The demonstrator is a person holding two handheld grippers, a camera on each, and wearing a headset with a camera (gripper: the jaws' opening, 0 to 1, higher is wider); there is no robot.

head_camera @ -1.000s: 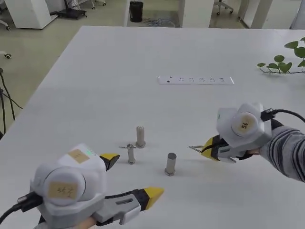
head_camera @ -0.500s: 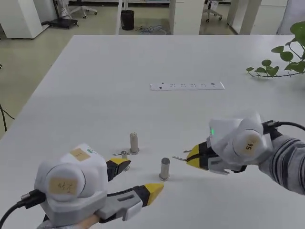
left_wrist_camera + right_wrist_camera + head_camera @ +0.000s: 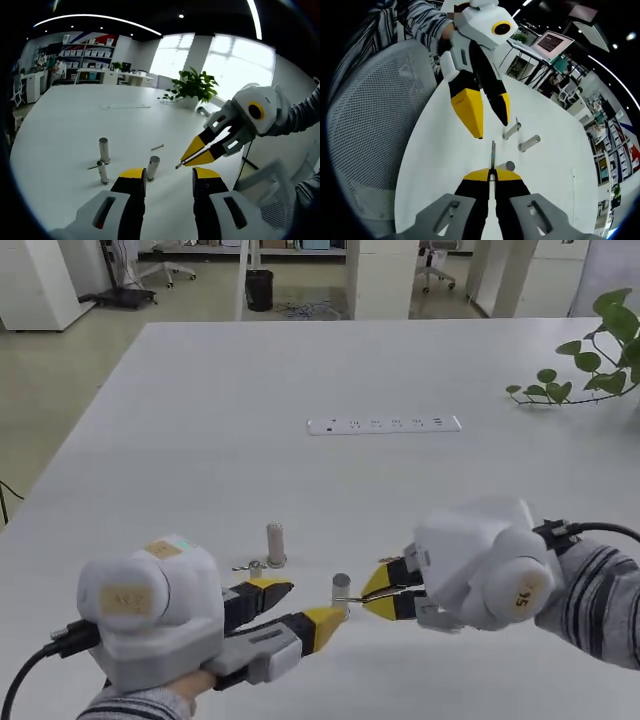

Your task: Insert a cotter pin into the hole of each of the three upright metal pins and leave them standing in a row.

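Note:
Three short upright metal pins stand on the white table (image 3: 200,420). The far pin (image 3: 275,544) is bare. The left pin (image 3: 256,568) has a cotter pin through its top. The near pin (image 3: 341,591) is bare. My right gripper (image 3: 376,596) is shut on a thin cotter pin (image 3: 353,598), held level with its tip at the near pin's top. In the right gripper view the cotter pin (image 3: 493,152) juts from the jaws toward the near pin (image 3: 506,165). My left gripper (image 3: 300,602) is open just left of the near pin, holding nothing.
A white power strip (image 3: 384,425) lies across the middle of the table. A leafy plant (image 3: 590,360) reaches in at the far right. A loose cotter pin (image 3: 157,147) lies on the table beyond the pins. A mesh chair (image 3: 365,140) stands beside the table.
My right gripper has carried the cotter pin leftward, up to the near pin's top. The left gripper has moved forward, closer to the pins. The head camera has shifted.

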